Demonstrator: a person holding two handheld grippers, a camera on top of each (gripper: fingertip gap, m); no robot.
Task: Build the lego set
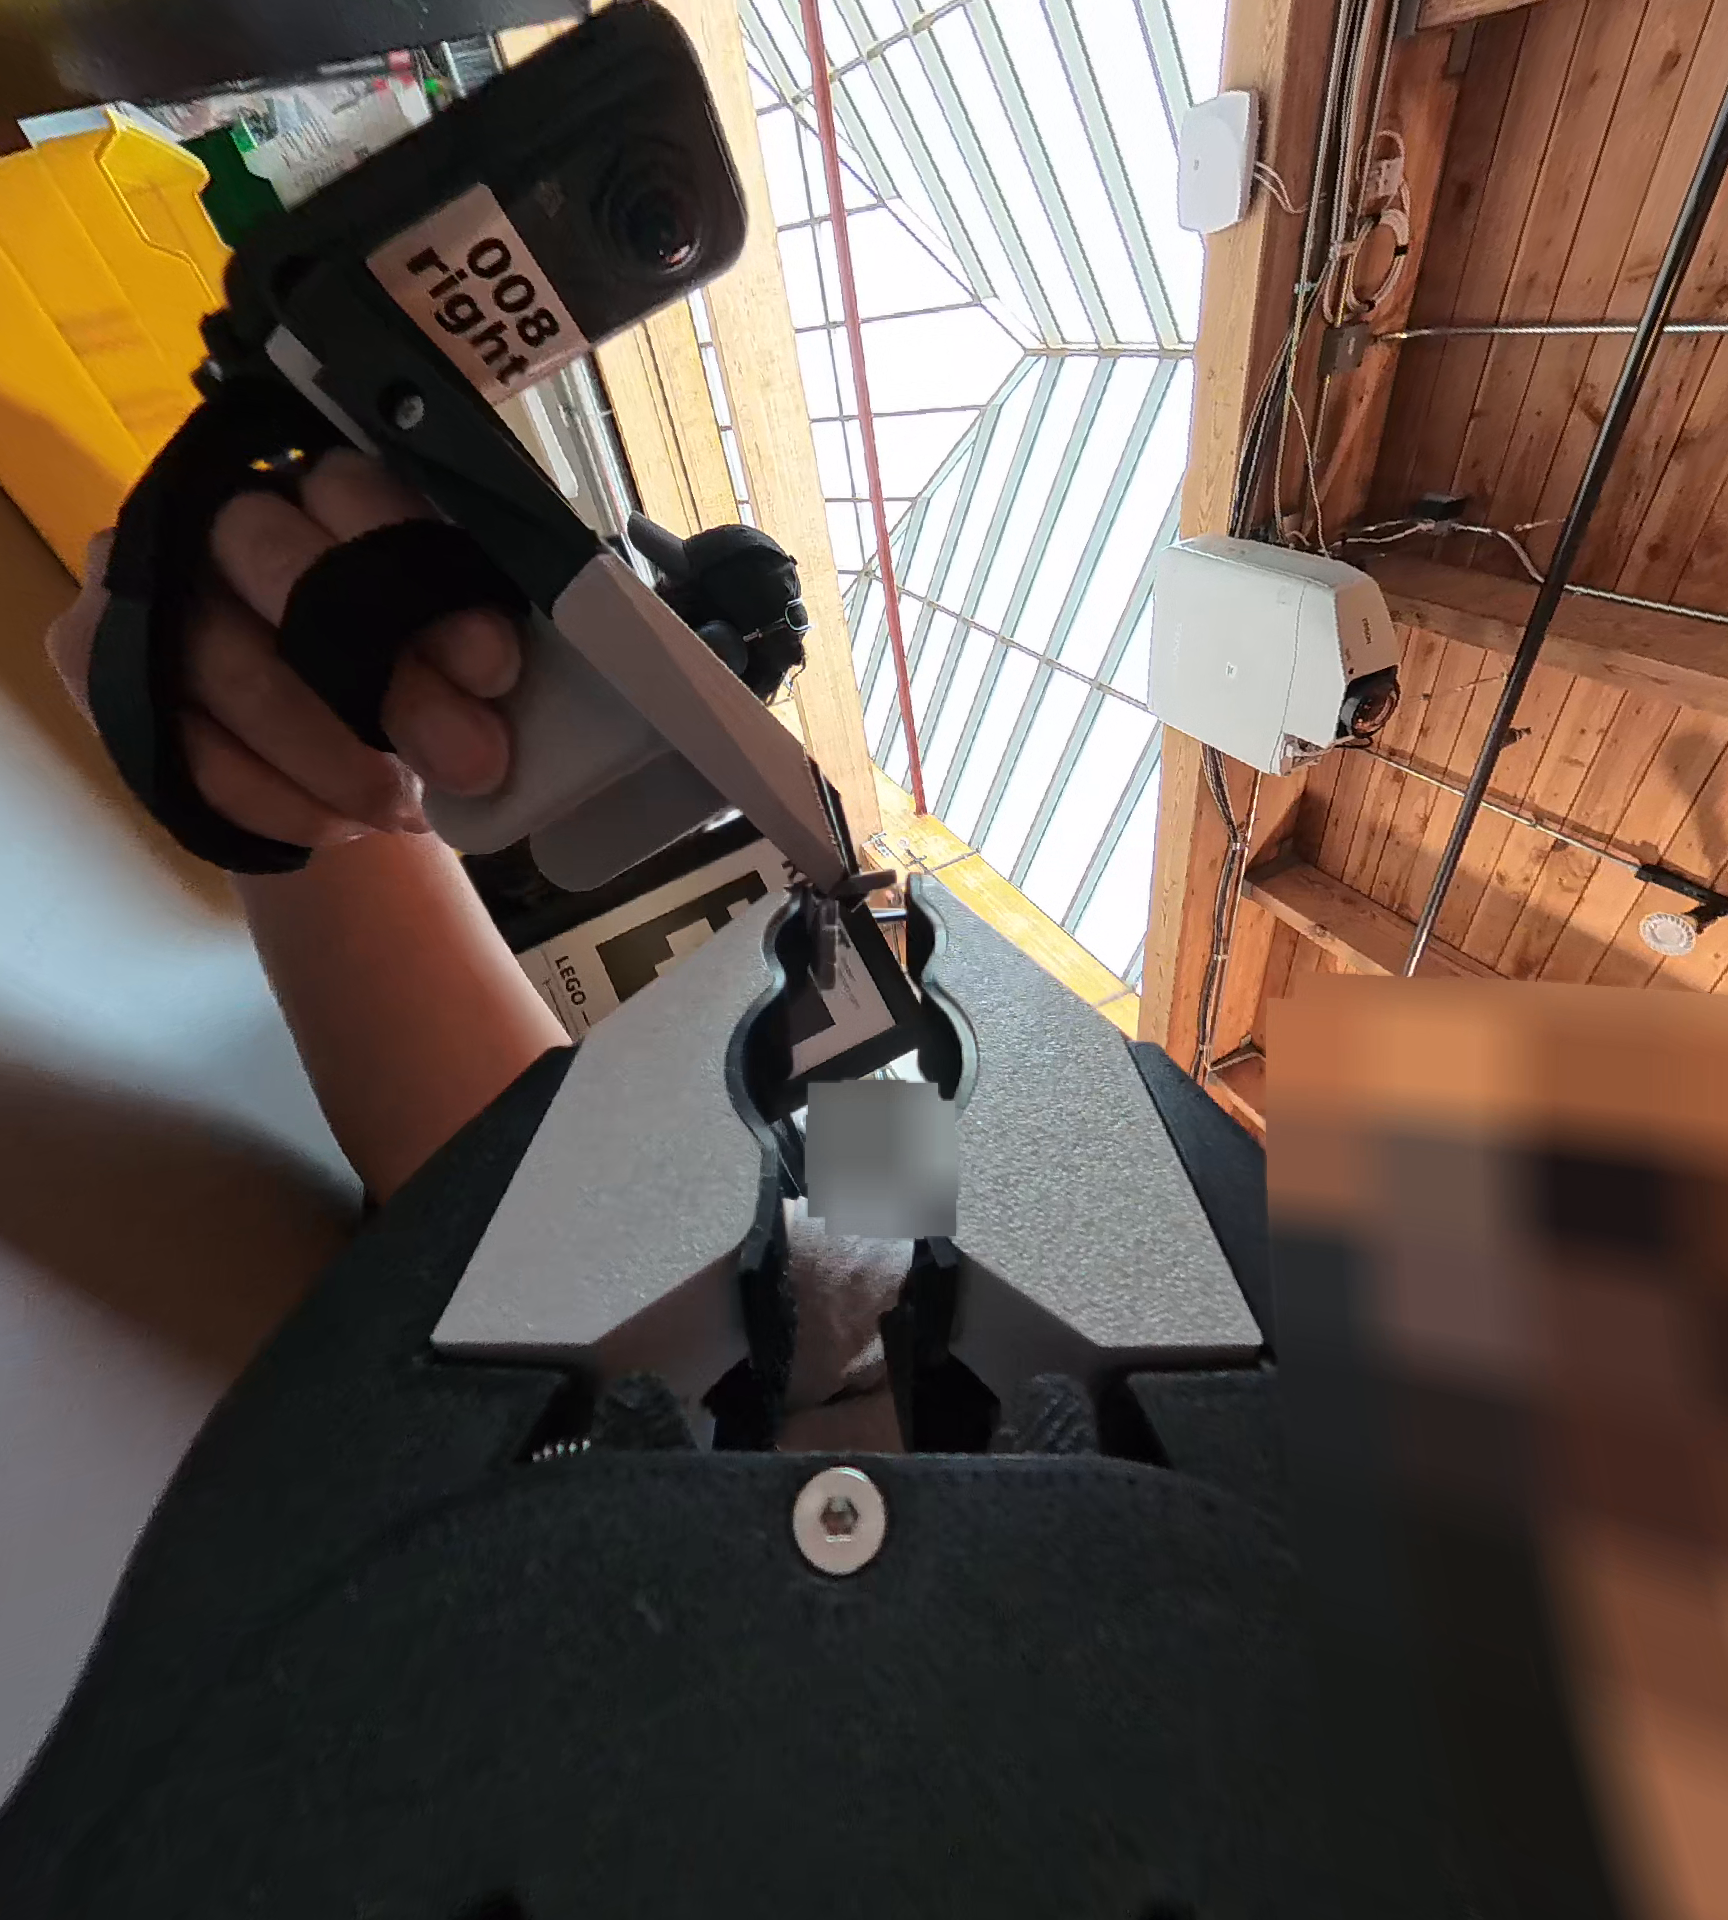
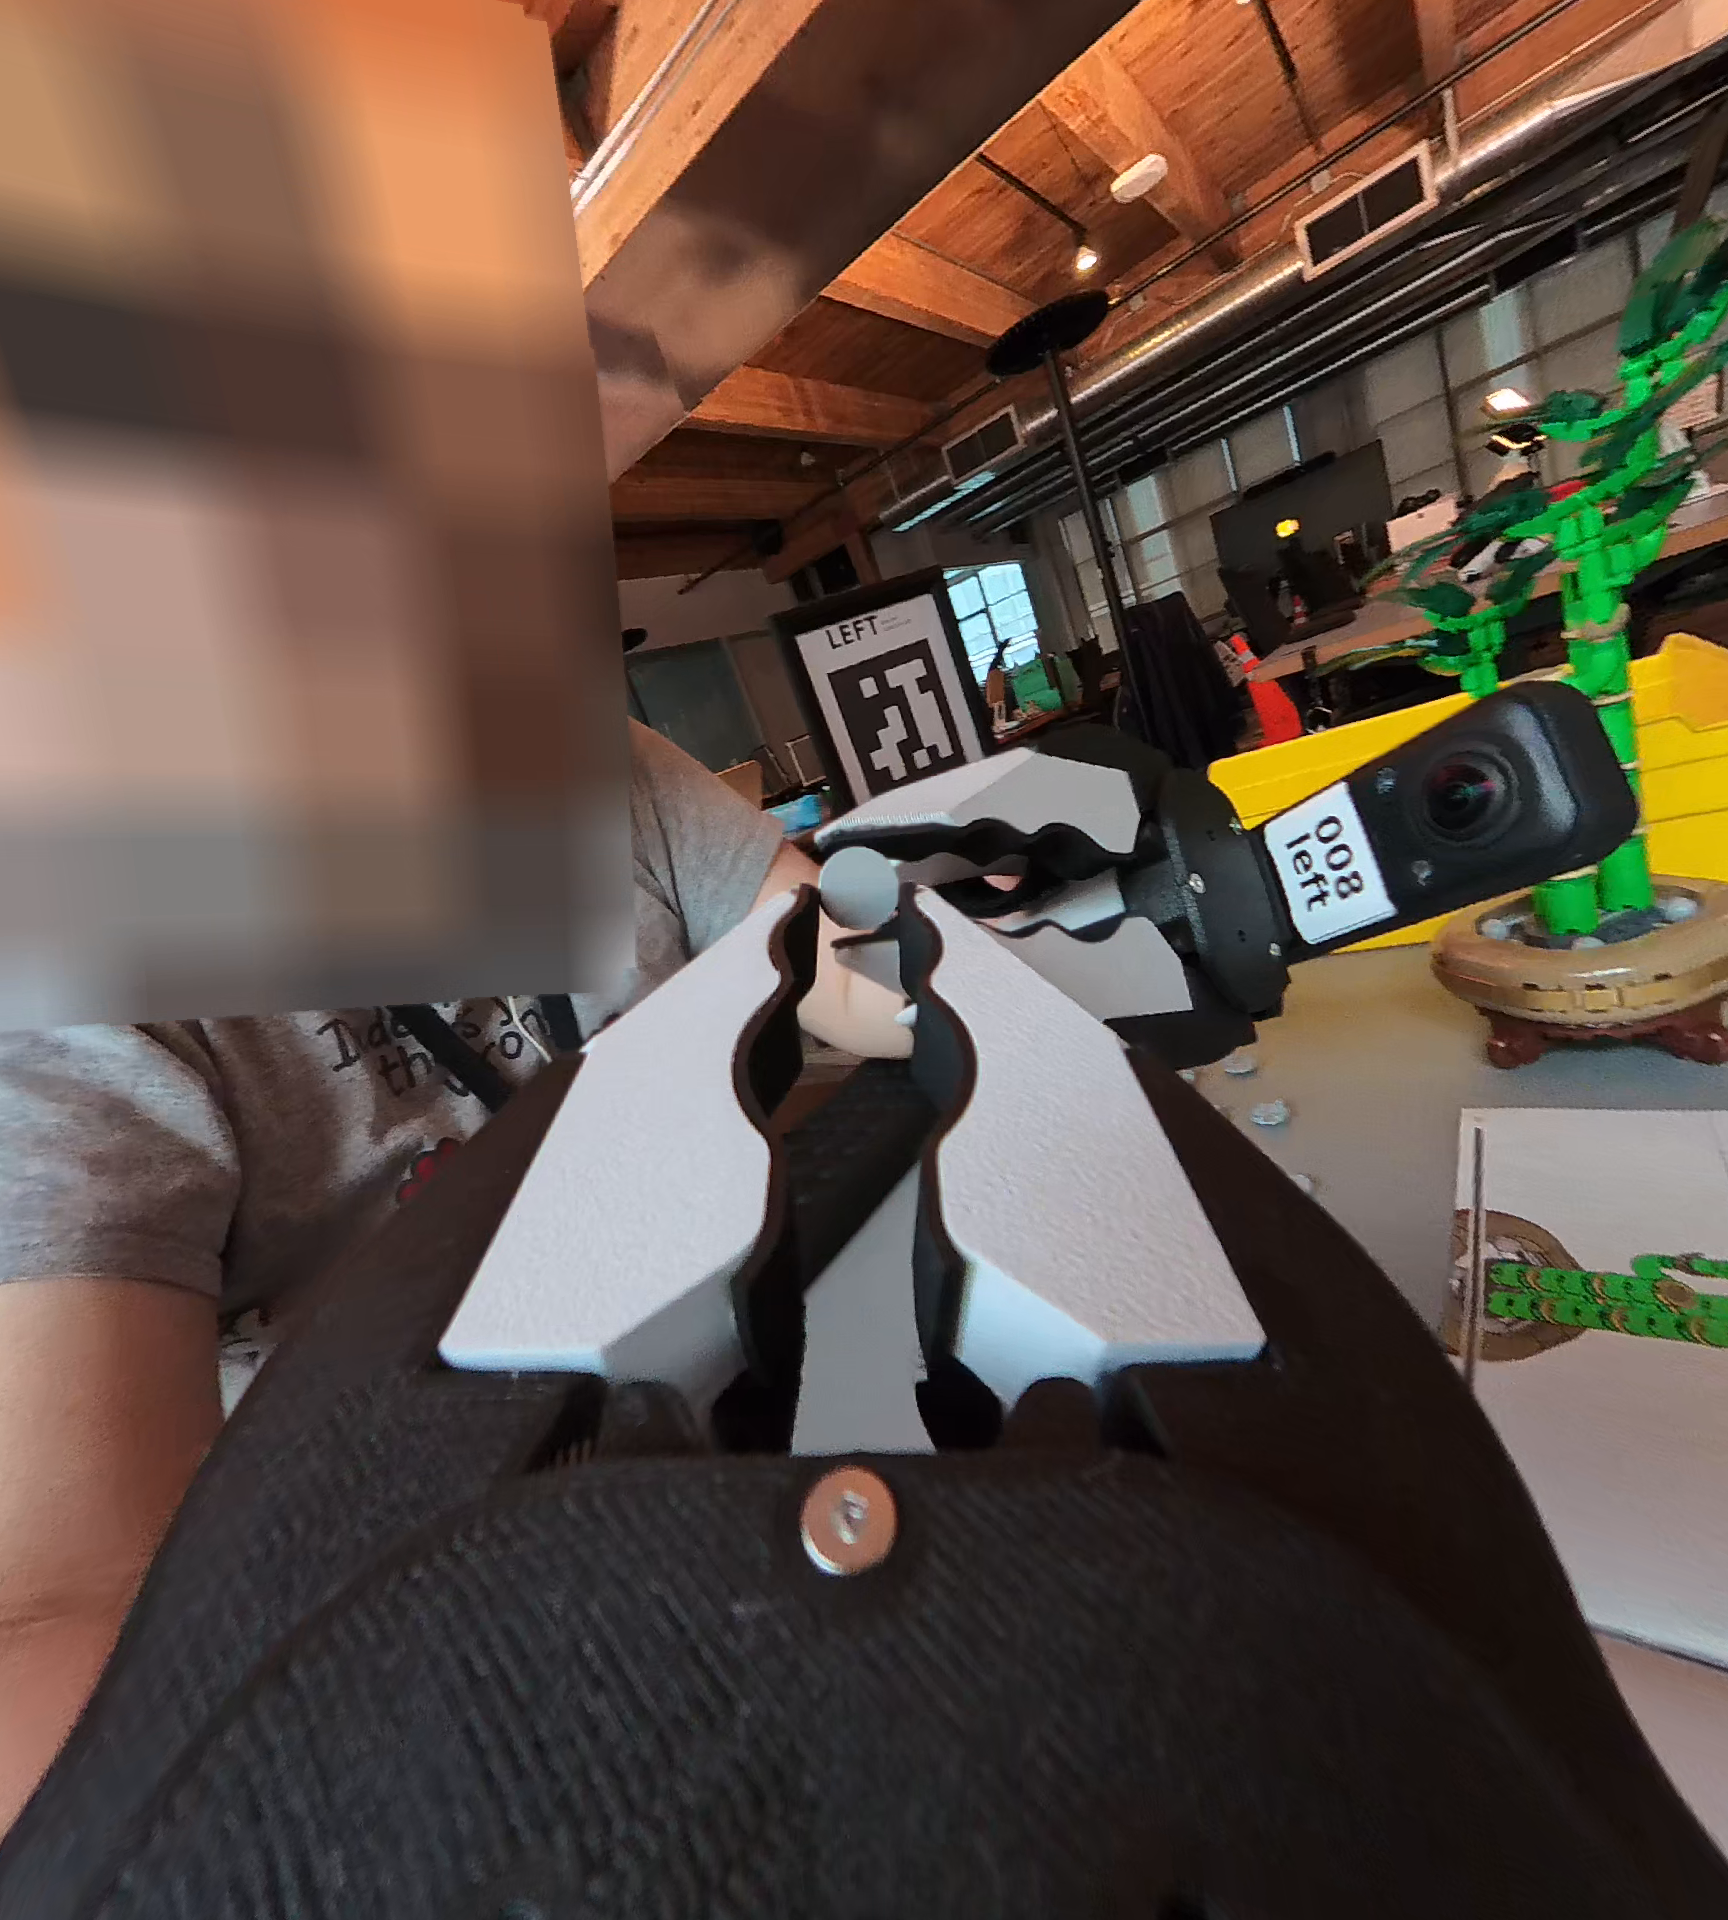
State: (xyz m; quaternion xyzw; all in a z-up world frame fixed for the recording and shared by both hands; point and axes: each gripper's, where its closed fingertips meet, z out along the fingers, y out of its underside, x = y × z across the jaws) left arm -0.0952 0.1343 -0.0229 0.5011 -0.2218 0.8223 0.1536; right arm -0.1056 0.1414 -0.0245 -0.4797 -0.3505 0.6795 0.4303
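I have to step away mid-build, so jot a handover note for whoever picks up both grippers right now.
Right gripper: shut on a small grey round piece at its tips, raised off the table.
Left gripper: tips nearly closed around a thin dark piece; grip unclear. The two sets of tips meet.
Bamboo model stands in its tan pot by the yellow bin; instruction booklet lies open.
Done: stalks, leaves, pot.
Left: join these held pieces; loose clear bits remain on the table.
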